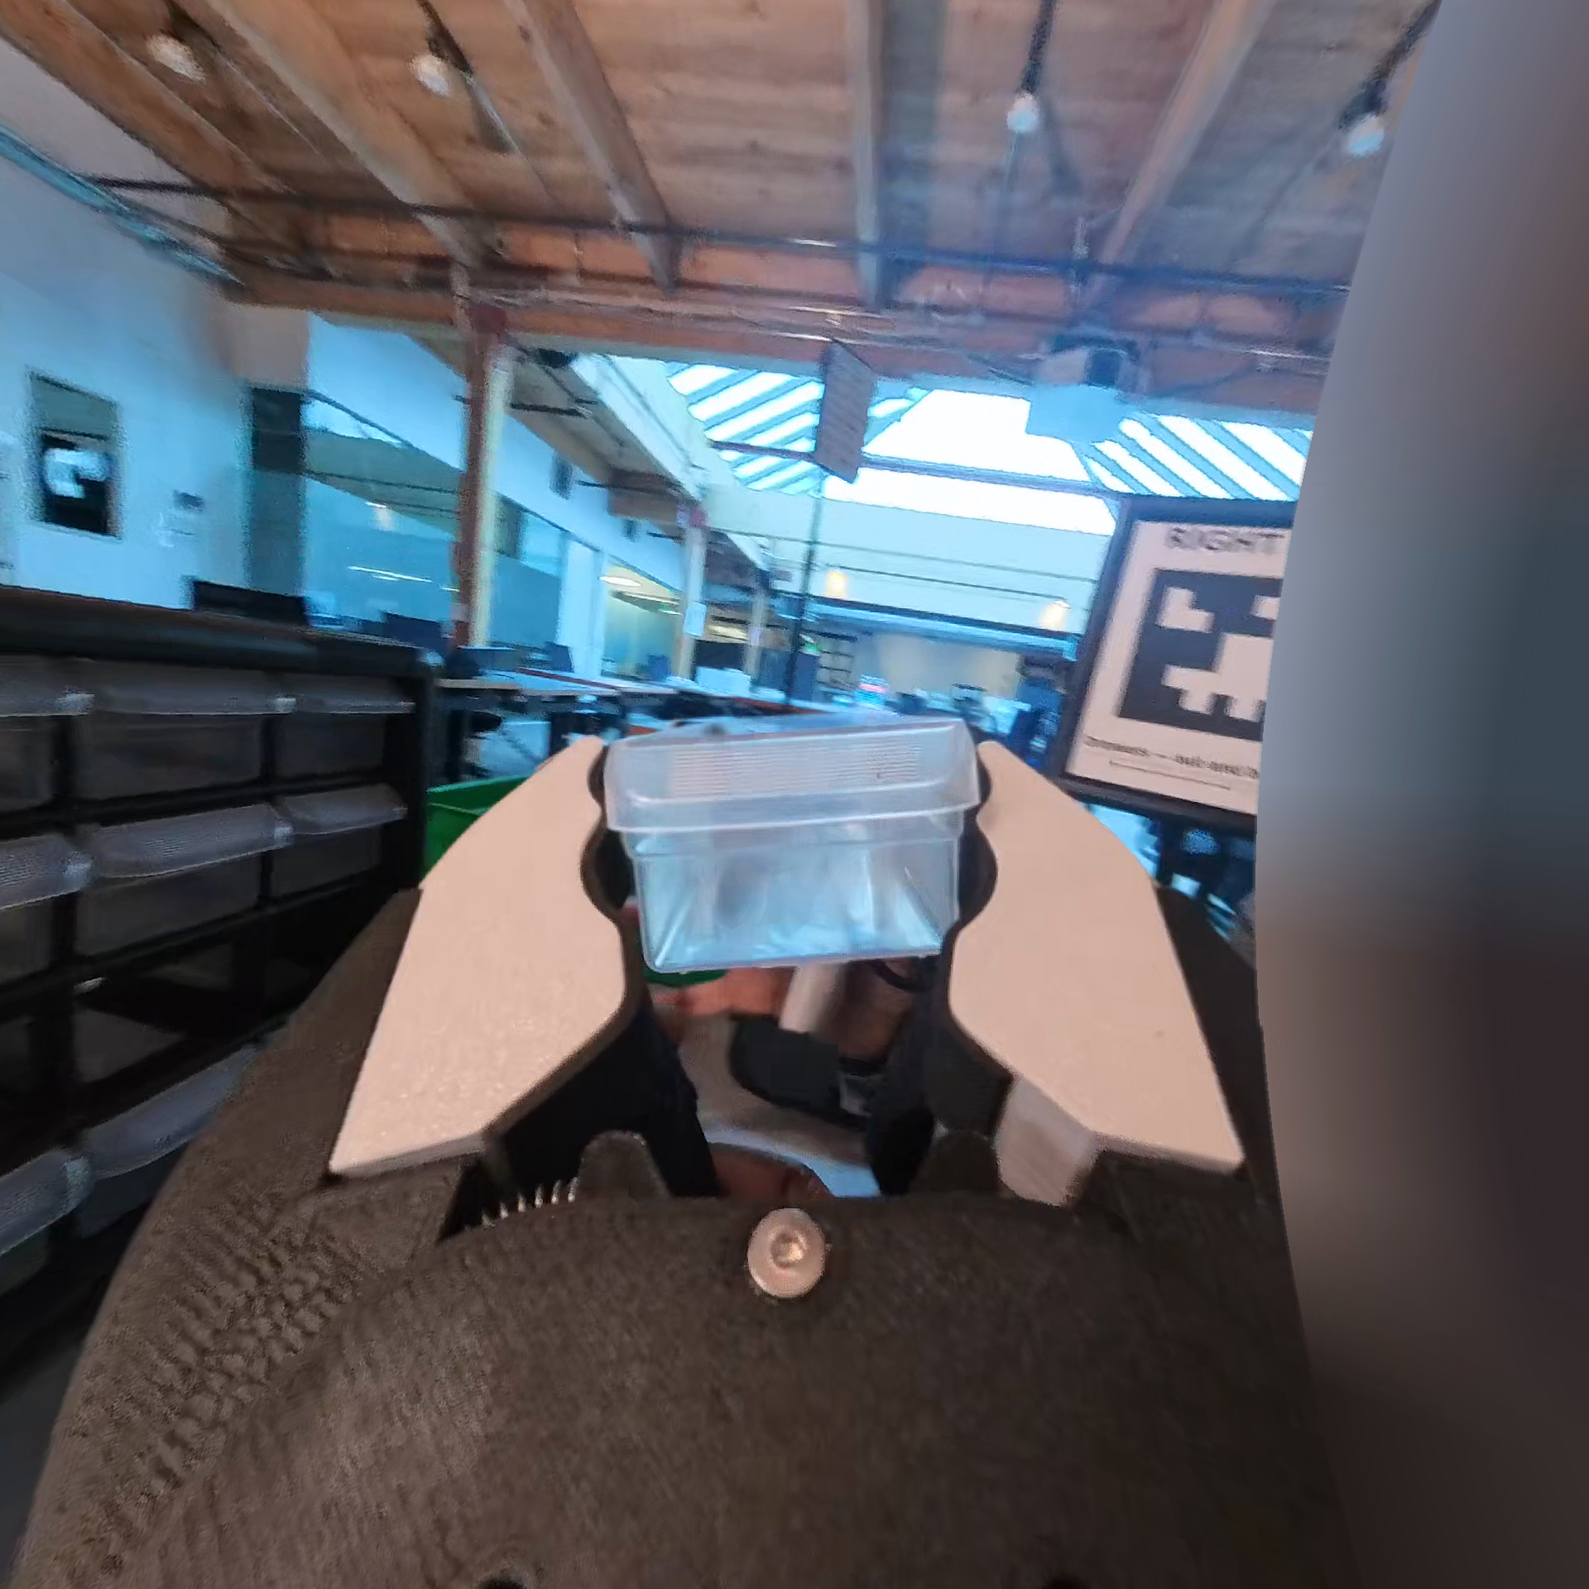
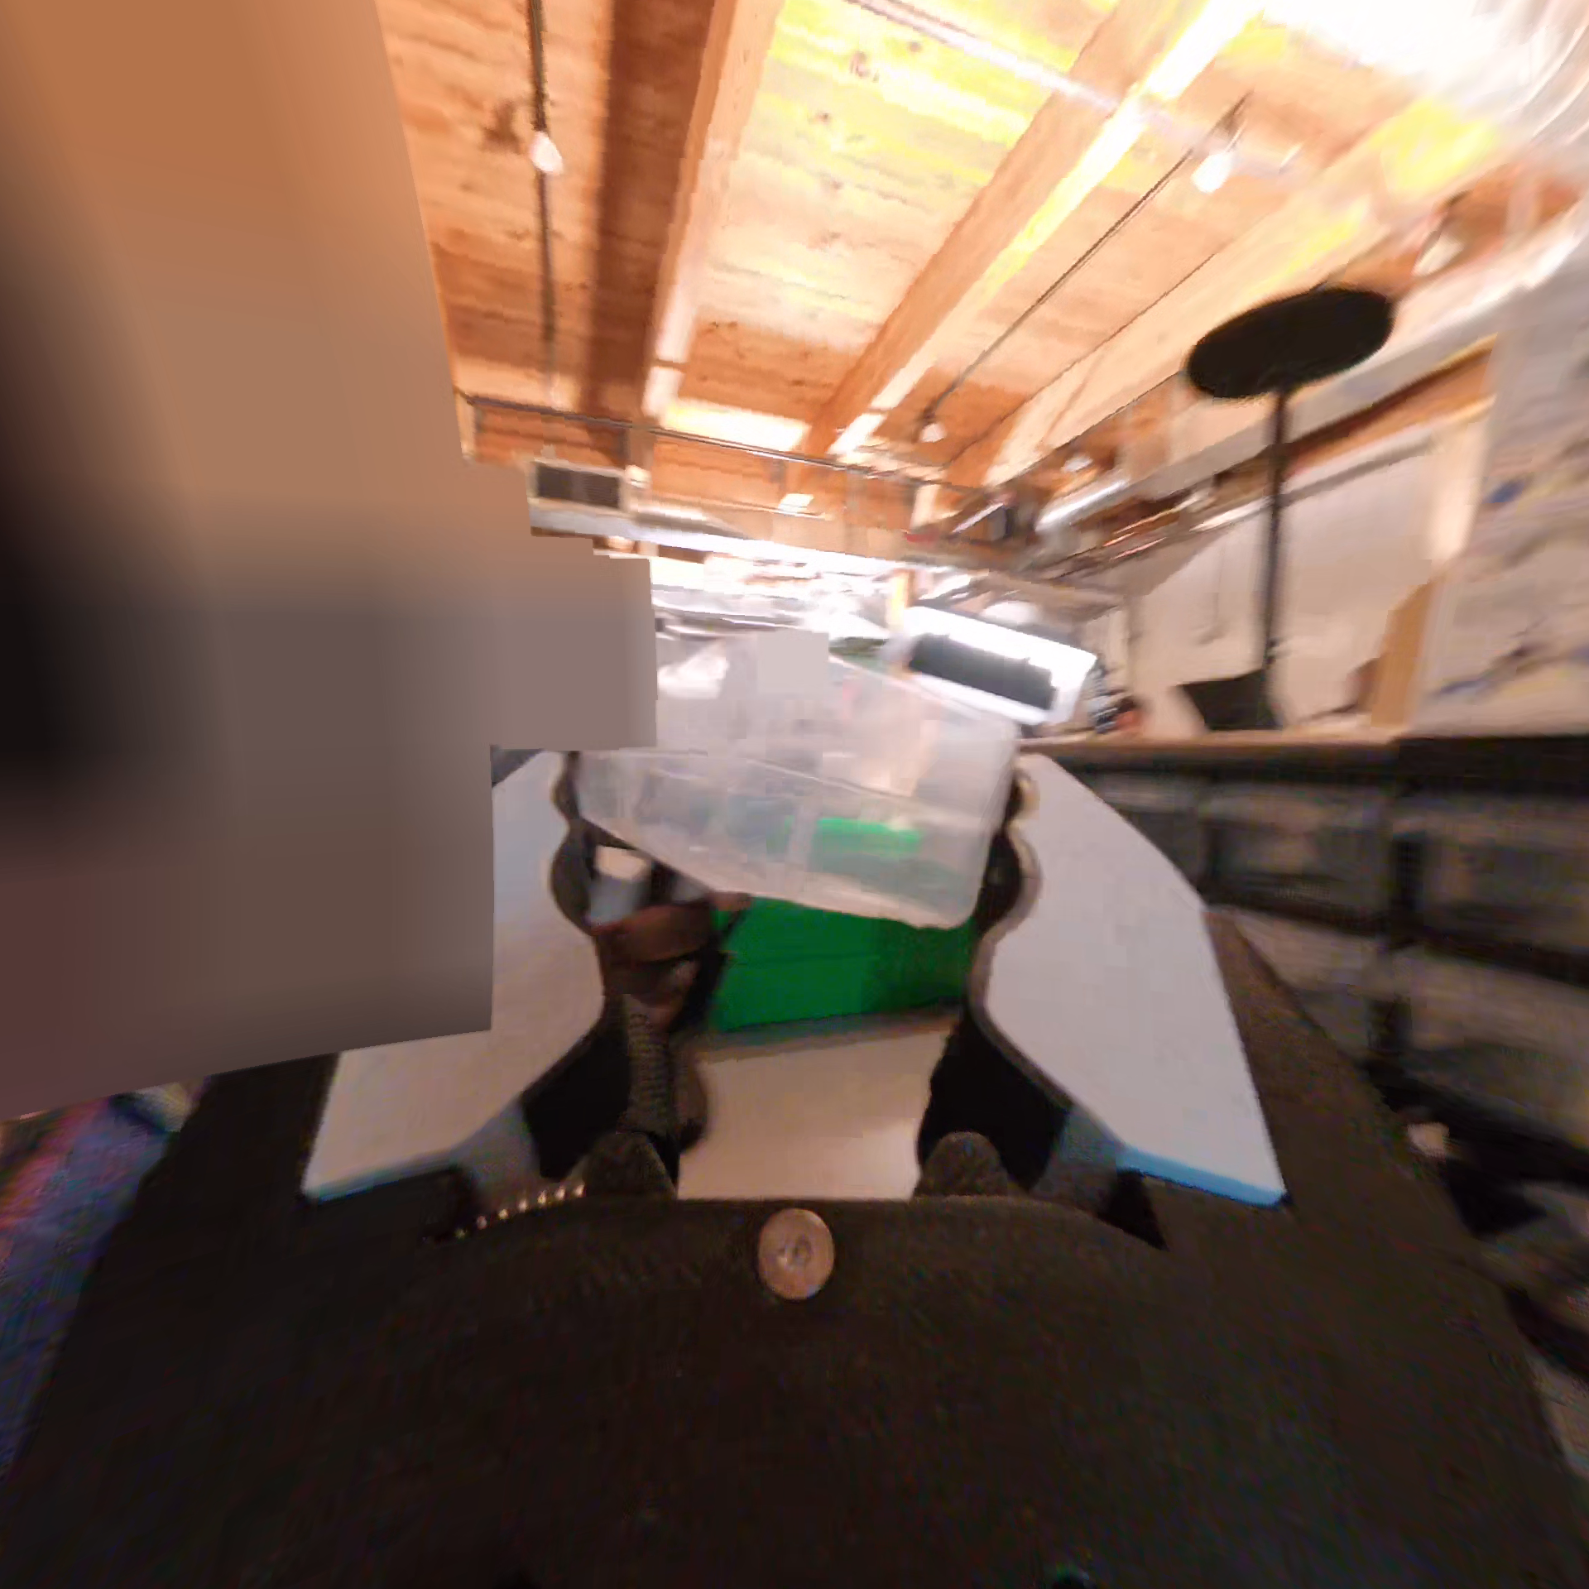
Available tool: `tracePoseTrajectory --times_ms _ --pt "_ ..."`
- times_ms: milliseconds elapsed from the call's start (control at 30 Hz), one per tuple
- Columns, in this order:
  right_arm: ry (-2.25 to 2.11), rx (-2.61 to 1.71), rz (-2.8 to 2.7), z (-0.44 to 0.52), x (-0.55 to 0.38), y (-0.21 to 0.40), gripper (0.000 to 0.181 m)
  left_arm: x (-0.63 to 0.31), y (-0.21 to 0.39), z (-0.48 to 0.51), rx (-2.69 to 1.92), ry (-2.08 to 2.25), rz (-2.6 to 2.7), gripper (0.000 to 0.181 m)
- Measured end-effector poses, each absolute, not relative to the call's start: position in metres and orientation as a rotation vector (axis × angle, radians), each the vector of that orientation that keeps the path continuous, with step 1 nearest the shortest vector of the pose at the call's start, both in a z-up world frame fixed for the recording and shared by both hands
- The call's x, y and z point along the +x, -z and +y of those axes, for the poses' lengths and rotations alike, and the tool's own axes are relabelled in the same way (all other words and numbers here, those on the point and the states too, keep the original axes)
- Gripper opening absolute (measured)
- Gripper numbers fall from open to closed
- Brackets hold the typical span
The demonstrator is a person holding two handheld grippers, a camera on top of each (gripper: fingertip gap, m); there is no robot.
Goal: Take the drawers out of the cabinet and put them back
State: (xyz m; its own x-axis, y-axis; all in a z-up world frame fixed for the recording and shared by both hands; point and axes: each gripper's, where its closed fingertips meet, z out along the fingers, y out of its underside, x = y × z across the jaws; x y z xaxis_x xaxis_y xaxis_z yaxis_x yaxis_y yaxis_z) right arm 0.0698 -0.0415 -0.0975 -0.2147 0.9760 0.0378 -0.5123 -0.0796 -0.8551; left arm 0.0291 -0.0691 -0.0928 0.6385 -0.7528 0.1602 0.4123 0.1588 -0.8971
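A small clear plastic drawer (image 1: 791, 847) is pinched between the two pale fingers of the left gripper (image 1: 791, 825), held up in the air, out of the cabinet, its ribbed front lip towards the camera; its contents are too blurred to tell. The right gripper (image 2: 795, 825) likewise clamps a second clear drawer (image 2: 800, 817), tilted down to the right, with a divider inside and no contents that can be made out. The black cabinet (image 1: 198, 825) stands to the left in the left wrist view, rows of translucent drawers seated in it and at least one dark open slot (image 1: 172, 989). A green bin (image 2: 825, 963) sits behind the right gripper's drawer.
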Motion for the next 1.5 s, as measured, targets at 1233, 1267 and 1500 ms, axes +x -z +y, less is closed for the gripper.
tracePoseTrajectory --times_ms 1233,1267,1500 --pt "-0.323 -0.594 -1.538 0.001 0.029 0.175 0.053 0.004 0.155 -0.040 -1.119 -0.826 1.174 0.051" --pt "-0.372 -0.619 -1.503 0.002 0.030 0.169 0.060 -0.004 0.151 -0.039 -1.124 -0.868 1.157 0.049" --pt "-0.679 -0.711 -1.229 0.009 0.045 0.090 0.043 -0.062 0.125 -0.052 -1.110 -1.265 1.000 0.048"
